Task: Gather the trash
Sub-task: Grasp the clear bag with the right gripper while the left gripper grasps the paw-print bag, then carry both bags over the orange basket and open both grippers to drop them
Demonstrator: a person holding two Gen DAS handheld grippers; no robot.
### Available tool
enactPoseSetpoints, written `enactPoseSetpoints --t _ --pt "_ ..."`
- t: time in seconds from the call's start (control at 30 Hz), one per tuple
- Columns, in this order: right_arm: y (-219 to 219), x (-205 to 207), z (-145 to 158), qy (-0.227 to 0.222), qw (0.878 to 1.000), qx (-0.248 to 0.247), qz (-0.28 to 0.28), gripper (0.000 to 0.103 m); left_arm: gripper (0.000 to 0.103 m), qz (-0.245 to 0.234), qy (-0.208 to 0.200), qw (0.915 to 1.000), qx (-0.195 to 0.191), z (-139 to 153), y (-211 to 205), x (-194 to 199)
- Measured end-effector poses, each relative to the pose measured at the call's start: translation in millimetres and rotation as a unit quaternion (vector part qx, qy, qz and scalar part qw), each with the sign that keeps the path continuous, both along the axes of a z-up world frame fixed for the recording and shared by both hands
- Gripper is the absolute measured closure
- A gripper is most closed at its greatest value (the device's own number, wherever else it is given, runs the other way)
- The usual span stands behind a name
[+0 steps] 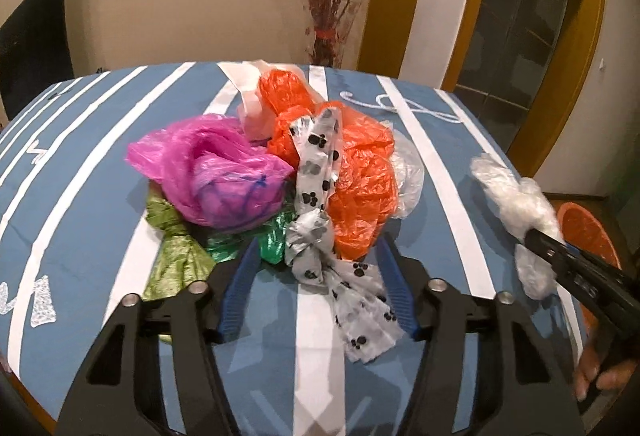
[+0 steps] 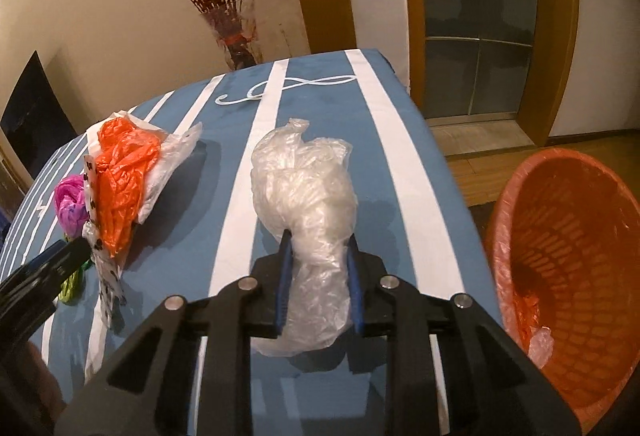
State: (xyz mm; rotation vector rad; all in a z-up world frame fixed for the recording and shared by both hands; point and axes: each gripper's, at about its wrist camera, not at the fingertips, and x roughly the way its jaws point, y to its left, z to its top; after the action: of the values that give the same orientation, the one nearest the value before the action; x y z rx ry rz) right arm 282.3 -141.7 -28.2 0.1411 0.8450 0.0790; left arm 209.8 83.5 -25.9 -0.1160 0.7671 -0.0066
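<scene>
A heap of crumpled plastic bags lies on the blue striped table (image 1: 80,172): a magenta bag (image 1: 216,172), an orange bag (image 1: 352,172), a paw-print bag (image 1: 320,236), green bags (image 1: 176,252). My left gripper (image 1: 318,248) is open, its jaws on either side of the paw-print bag. My right gripper (image 2: 318,240) is shut on a clear plastic bag (image 2: 308,196) above the table's right part; it also shows in the left wrist view (image 1: 516,196). An orange mesh bin (image 2: 568,260) stands right of the table.
A vase of red branches (image 1: 328,32) stands behind the table's far edge. The bin holds a few scraps of plastic (image 2: 536,332). A dark glass door (image 2: 480,16) and wooden floor lie beyond the table's right edge.
</scene>
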Motion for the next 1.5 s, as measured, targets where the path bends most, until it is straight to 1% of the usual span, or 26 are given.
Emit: enactPoseSetpoints --t 0.07,0.13,0.2,0.27,0.33,0.4,0.47,0.67,0.77,0.9,1.03,1.2,1.5 --pt "-2 -2 1 -0.001 1.0 -0.001 0.001 0.079 0.054 0.007 0.009 0.9999 -0.002 -4 2 5" --pt "-2 -4 1 -0.005 1.0 -0.005 0.004 0.079 0.058 0.01 0.018 0.9997 -0.015 -7 5 8" --pt "-1 -7 2 -0.008 1.0 -0.009 0.006 0.078 0.065 0.011 0.024 0.9994 -0.022 -10 6 10" --pt "-2 -10 2 -0.009 1.0 -0.01 0.009 0.078 0.066 0.01 0.03 0.9991 -0.028 -14 7 12" --pt "-2 -12 3 -0.01 1.0 -0.008 0.01 0.078 0.072 0.008 0.037 0.9988 -0.029 -18 7 14" --pt "-4 -14 4 -0.012 1.0 -0.007 0.011 0.078 0.082 0.004 0.042 0.9986 -0.031 -21 8 15" --pt "-6 -18 6 -0.014 1.0 -0.006 0.011 0.078 0.084 0.0 0.039 0.9987 -0.033 -21 7 11" --pt "-15 -30 17 -0.028 1.0 -0.003 0.005 0.078 0.085 -0.016 0.016 0.9993 -0.029 -6 1 -8" --pt "-20 -39 23 -0.037 0.999 0.001 0.0 0.078 0.085 -0.022 0.009 0.9991 -0.034 2 -2 -16" --pt "-29 -51 32 -0.048 0.999 0.005 -0.009 0.078 0.085 -0.042 -0.003 0.9983 -0.04 14 -14 -27" --pt "-40 -65 40 -0.057 0.998 0.005 -0.024 0.078 0.085 -0.069 -0.014 0.9966 -0.043 22 -39 -34" --pt "-58 -85 52 -0.076 0.996 0.003 -0.053 0.078 0.085 -0.104 -0.018 0.9931 -0.052 28 -68 -34" --pt "-96 -114 69 -0.106 0.988 -0.016 -0.108 0.078 0.085 -0.168 -0.017 0.9835 -0.063 32 -133 -29"
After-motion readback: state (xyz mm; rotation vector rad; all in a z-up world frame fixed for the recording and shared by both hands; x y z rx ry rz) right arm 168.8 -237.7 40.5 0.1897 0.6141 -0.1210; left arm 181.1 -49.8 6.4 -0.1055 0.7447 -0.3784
